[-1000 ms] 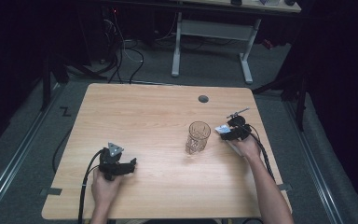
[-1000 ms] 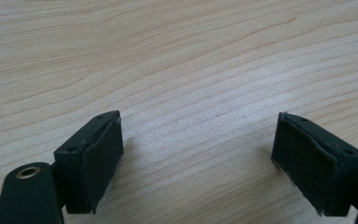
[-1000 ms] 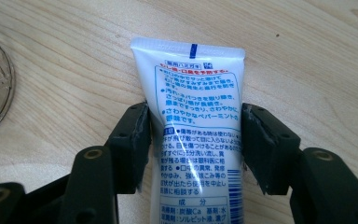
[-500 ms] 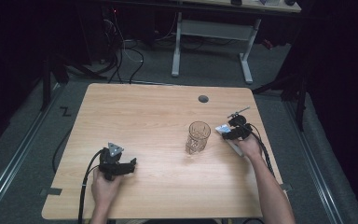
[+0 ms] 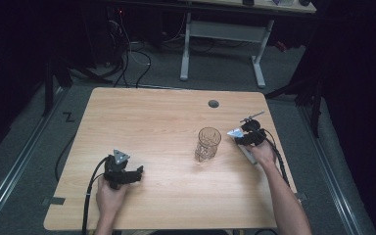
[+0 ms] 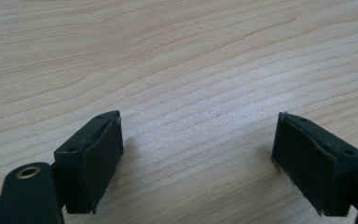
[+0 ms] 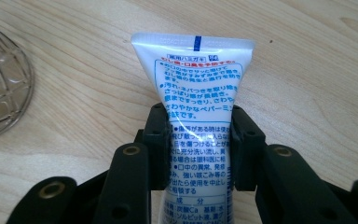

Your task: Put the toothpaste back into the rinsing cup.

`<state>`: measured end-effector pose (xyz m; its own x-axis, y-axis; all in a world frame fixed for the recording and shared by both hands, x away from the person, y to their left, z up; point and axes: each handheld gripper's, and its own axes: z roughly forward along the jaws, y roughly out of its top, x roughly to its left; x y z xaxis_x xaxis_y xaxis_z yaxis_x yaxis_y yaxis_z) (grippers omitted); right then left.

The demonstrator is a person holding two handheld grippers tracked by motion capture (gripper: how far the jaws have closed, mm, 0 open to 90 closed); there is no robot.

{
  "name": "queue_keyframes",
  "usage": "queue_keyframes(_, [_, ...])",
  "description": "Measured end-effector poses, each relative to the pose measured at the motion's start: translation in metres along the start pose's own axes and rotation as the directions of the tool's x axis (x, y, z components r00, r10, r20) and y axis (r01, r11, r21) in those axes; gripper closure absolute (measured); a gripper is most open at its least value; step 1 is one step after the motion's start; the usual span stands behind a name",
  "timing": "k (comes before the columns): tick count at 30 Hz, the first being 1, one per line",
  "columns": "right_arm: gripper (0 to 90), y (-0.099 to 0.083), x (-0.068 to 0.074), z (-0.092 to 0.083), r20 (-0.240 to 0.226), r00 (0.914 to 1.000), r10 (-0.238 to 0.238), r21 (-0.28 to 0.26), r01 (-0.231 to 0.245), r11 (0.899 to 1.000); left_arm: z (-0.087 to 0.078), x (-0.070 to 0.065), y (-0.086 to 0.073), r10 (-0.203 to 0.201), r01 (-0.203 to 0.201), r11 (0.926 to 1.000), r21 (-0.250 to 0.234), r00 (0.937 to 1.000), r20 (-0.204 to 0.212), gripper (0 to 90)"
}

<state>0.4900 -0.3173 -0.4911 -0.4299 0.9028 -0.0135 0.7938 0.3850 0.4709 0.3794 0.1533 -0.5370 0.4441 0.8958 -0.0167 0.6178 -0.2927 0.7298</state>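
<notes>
Toothpaste, in a white tube [image 7: 196,116] with blue and red writing, is the thing being handled, and it is held just right of the glass cup. Going from big to small, first comes the wooden worktop [image 5: 166,122], wide and mostly bare, with a small round hole [image 5: 213,104] near its far edge, beyond the glass cup. Next is the glass cup [image 5: 208,144], see-through with a bumpy pattern, standing upright with its mouth open at the top, so it looks ready to have something put in it. The left tool [image 5: 123,172] is well apart from the glass cup, off to its left and nearer the person. Its jaws are spread wide with nothing between them, low over the bare wood, and I think it is just waiting. The right tool [image 7: 198,149] is just right of the glass cup. Its jaws are squeezed onto the middle of the tube, one on each side, and the flat sealed end sticks out in front. I cannot see the cap end. Holding it by the middle likely keeps it from slipping. My guess is the tube is meant to go into the glass cup, but it is not in there yet.
</notes>
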Motion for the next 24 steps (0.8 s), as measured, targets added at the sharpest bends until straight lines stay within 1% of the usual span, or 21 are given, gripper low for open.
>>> queue_keyframes(1, [65.9,0.000,0.001,-0.004,-0.009,1.0000,-0.003,-0.012,0.003,1.000,0.000,0.000,0.000,0.001,-0.001,1.0000,0.000,1.0000,0.000,16.2])
queue_keyframes(2, [65.9,0.000,0.001,-0.004,-0.009,1.0000,-0.003,-0.012,0.003,1.000,0.000,0.000,0.000,0.001,-0.001,1.0000,0.000,1.0000,0.000,16.2])
queue_keyframes(3, [65.9,0.000,0.004,-0.009,-0.015,0.9999,-0.005,-0.032,0.005,0.999,0.000,0.000,0.000,0.001,-0.001,1.0000,0.000,1.0000,0.000,16.2])
queue_keyframes(5, [65.9,0.001,0.005,-0.011,-0.018,0.9998,-0.010,-0.038,0.009,0.999,0.000,0.000,0.000,0.001,-0.001,1.0000,0.000,1.0000,0.000,16.3])
queue_keyframes(6, [65.9,0.001,0.006,-0.013,-0.024,0.9996,-0.012,-0.050,0.011,0.999,0.000,0.000,0.000,0.001,-0.001,1.0000,0.000,1.0000,0.000,16.3])
queue_keyframes(7, [65.9,0.002,0.009,-0.020,-0.033,0.9992,-0.022,-0.075,0.020,0.997,0.000,0.000,0.000,0.001,-0.001,1.0000,0.000,1.0000,0.000,16.2])
queue_keyframes(8, [65.9,0.002,0.009,-0.020,-0.033,0.9992,-0.022,-0.075,0.020,0.997,0.000,0.000,0.000,0.001,-0.001,1.0000,0.000,1.0000,0.000,16.2])
queue_keyframes(10, [66.0,0.002,0.013,-0.027,-0.040,0.9987,-0.032,-0.098,0.028,0.995,0.000,0.000,0.000,0.000,0.000,1.0000,0.000,1.0000,0.000,16.3])
queue_keyframes(12, [66.0,0.002,0.013,-0.029,-0.041,0.9984,-0.038,-0.106,0.034,0.994,0.000,0.000,0.000,0.001,-0.001,1.0000,0.001,1.0000,0.000,16.2])
queue_keyframes(15, [66.0,0.001,0.019,-0.036,-0.058,0.9974,-0.042,-0.127,0.035,0.991,0.000,0.000,0.000,0.000,0.000,1.0000,0.000,1.0000,0.000,16.2])
queue_keyframes(16, [66.0,0.001,0.020,-0.038,-0.060,0.9971,-0.048,-0.133,0.039,0.990,0.000,0.000,0.000,0.000,0.000,1.0000,0.000,1.0000,0.000,16.2])
queue_keyframes(17, [66.0,0.001,0.023,-0.041,-0.066,0.9964,-0.053,-0.151,0.043,0.988,0.000,0.000,0.000,0.001,-0.001,1.0000,0.000,1.0000,0.000,16.2])
queue_keyframes(21, [66.0,0.000,0.025,-0.044,-0.078,0.9957,-0.050,-0.170,0.036,0.985,0.000,0.000,0.000,0.000,0.000,1.0000,0.000,1.0000,0.000,16.3])
queue_keyframes(24, [66.1,0.000,0.028,-0.049,-0.085,0.9945,-0.061,-0.199,0.043,0.979,0.000,0.000,0.000,0.000,0.000,1.0000,0.000,1.0000,0.000,16.3])
